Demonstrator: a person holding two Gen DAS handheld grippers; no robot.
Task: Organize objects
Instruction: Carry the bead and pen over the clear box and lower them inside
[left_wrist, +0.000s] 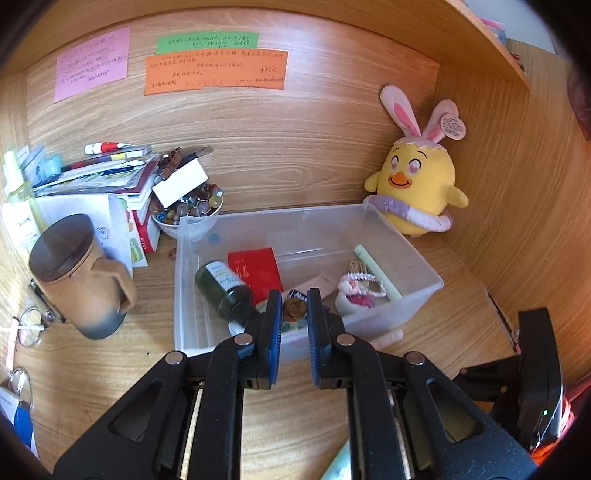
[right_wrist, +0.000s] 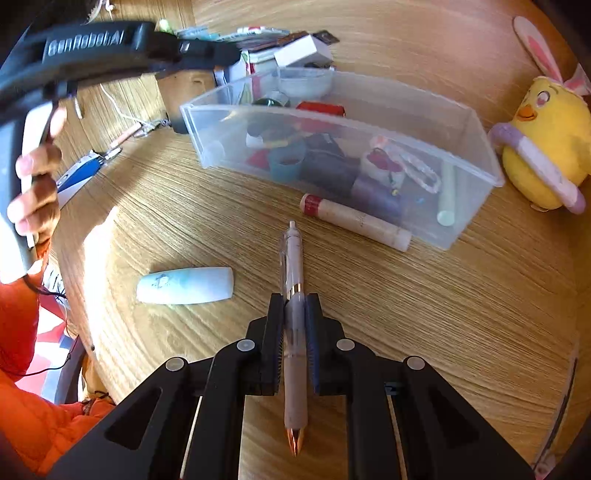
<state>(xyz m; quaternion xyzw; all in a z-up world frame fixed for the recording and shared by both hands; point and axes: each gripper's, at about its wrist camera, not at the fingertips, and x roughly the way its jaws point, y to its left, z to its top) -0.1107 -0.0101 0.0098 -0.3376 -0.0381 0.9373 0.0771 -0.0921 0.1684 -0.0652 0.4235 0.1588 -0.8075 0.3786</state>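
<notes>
Right gripper (right_wrist: 294, 306): jaws pinching a pale pen (right_wrist: 293, 332) lengthwise, clicker end pointing away toward the bin, copper tip toward the camera. Whether the pen is clear of the counter (right_wrist: 443, 314) cannot be told.

Left gripper (left_wrist: 294, 306): jaws drawn near together with a narrow gap, nothing between the pads. It hangs over the near wall of the clear plastic bin (left_wrist: 406, 240). In the right wrist view it shows at upper left, a hand (right_wrist: 37, 184) wrapped round its grip, orange sleeve (right_wrist: 22, 369) below.

The bin sits toward the back right of the counter. In it: a dark green bottle (left_wrist: 221, 288) on its side at the left end, a red booklet (left_wrist: 258, 269) beside it, a pale green stick (left_wrist: 376, 273) along the right end, a small pink-and-white trinket (left_wrist: 358, 291) near it, and other small items too jumbled to name.

Loose on the counter: a cream tube with a red band (right_wrist: 354, 221) lying just beside the bin's near wall; a white-and-blue tube (right_wrist: 184, 286) near the front edge, left of the pen.

Back right corner: yellow chick plush with rabbit ears (left_wrist: 417, 184), touching the bin's far corner. Left side: brown lidded mug (left_wrist: 81, 280), a bowl of marbles (left_wrist: 188, 214), and a stack of books and papers (left_wrist: 103, 173). Sticky notes (left_wrist: 214, 70) on the back panel.
</notes>
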